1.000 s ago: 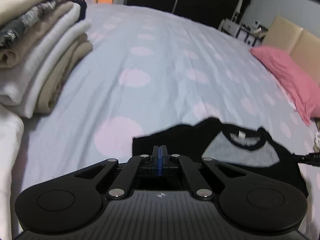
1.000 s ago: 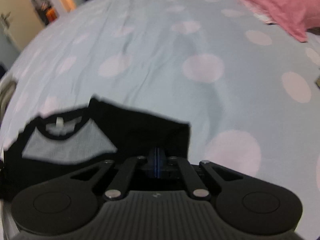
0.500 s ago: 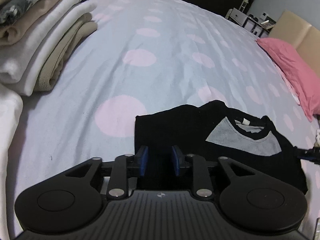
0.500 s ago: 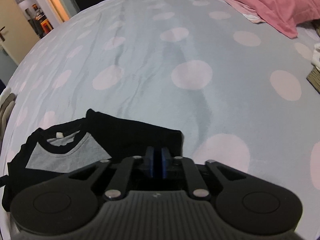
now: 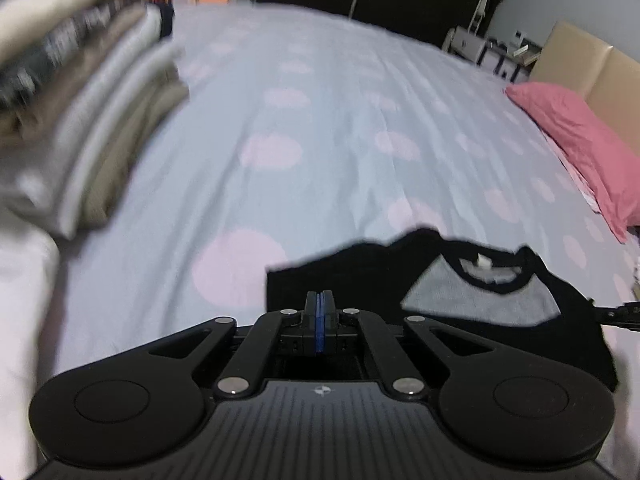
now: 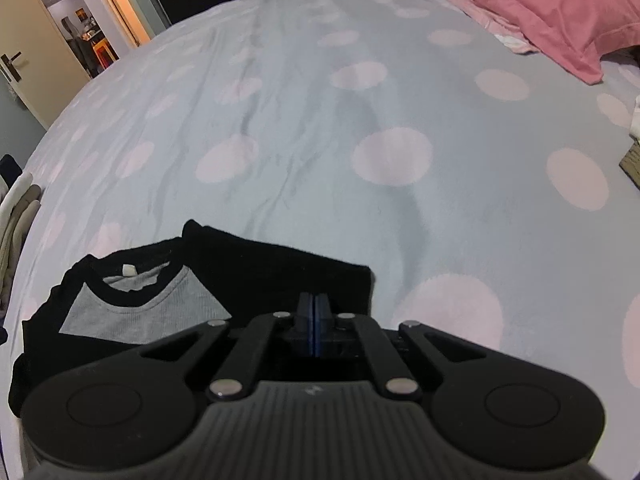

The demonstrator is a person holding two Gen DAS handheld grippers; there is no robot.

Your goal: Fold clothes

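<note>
Nearest in the left wrist view, the left tool (image 5: 319, 308) is clenched, blue pads pressed flat together, sitting over the near left corner of the shirt (image 5: 360, 276); whether any cloth is pinched between them I cannot tell. In the right wrist view the right tool (image 6: 314, 312) is clenched as well, pads closed at the shirt's (image 6: 280, 268) near right edge, and again the grip on fabric is hidden.

The shirt lies folded on the bed (image 5: 340, 128), black with a grey chest panel and a black collar, a small white tag showing inside the neck. It sits at the bed's near edge, between the two tools.

Left of it, blurred in the left view, a pile (image 5: 80, 120) of folded white, beige and dark clothes stands on the bed, well apart from the shirt. Further out stretches pale blue sheet with pink dots, lightly creased. At the far right, a pink pillow (image 6: 540, 12) rests against a beige headboard (image 5: 592, 68).
</note>
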